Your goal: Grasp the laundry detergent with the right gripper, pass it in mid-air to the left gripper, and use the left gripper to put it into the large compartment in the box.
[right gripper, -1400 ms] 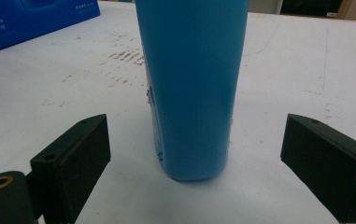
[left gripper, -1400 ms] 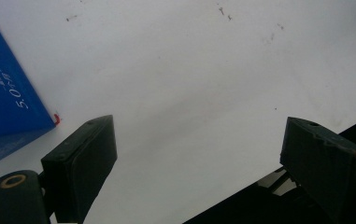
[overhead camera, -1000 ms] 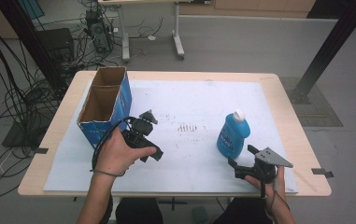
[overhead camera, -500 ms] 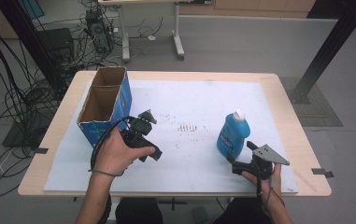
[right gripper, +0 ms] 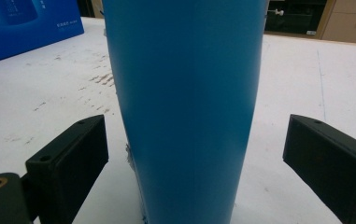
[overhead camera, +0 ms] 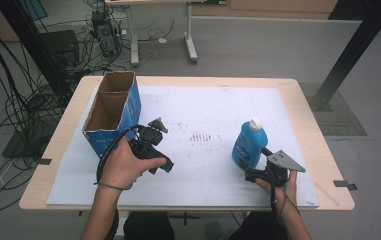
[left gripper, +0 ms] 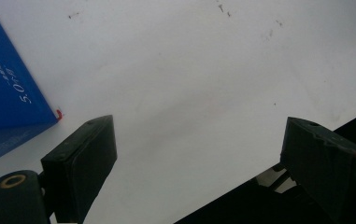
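We found the blue bottle (overhead camera: 248,142) standing upright on the white mat (overhead camera: 213,110), toward its right side, well apart from the cardboard box (overhead camera: 112,112) at the left. Our right gripper (overhead camera: 258,167) straddled the bottle with its jaws spread wide, neither pad touching it. Our left gripper (overhead camera: 153,145) sat wide and empty just beside the box.

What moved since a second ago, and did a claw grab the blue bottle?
The right claw crept a little closer to the blue bottle; its jaws now flank it without touching. The left claw, bottle and cardboard box stayed put.
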Demonstrator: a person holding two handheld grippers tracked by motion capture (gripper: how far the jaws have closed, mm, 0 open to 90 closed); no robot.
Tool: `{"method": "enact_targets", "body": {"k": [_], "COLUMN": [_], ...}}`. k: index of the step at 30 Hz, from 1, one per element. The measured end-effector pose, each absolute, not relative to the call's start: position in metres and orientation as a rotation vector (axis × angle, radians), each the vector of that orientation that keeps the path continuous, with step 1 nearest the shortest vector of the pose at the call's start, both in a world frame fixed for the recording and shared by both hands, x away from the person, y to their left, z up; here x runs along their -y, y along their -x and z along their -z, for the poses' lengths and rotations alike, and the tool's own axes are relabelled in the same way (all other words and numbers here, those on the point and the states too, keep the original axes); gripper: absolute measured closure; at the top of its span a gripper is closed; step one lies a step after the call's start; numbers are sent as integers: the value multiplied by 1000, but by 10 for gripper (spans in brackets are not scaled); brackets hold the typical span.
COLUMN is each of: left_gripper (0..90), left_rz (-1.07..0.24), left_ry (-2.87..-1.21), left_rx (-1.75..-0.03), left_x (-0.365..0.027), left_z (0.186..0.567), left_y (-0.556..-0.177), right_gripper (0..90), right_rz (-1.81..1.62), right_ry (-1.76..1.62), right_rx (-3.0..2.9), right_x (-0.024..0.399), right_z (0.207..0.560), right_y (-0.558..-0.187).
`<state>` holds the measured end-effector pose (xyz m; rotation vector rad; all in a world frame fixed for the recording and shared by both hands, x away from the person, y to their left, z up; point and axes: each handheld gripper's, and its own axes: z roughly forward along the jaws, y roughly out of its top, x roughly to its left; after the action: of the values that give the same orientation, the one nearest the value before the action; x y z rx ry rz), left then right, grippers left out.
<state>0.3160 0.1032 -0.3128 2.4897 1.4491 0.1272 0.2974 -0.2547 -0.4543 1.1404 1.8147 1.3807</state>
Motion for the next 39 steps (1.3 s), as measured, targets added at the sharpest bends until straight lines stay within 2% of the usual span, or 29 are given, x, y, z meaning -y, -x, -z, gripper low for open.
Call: {"method": "enact_targets", "body": {"k": [39], "left_gripper": [104], "left_rz": [-112], "left_ry": [-2484], "left_rx": [-1455], "left_x": [-109], "left_z": [318], "left_y": [-315], "right_gripper": [67], "right_rz": [-1426], "right_ry": [-1140], "right_rx": [-1779], "right_x": [243], "right_z": [449], "right_y": [-316]}}
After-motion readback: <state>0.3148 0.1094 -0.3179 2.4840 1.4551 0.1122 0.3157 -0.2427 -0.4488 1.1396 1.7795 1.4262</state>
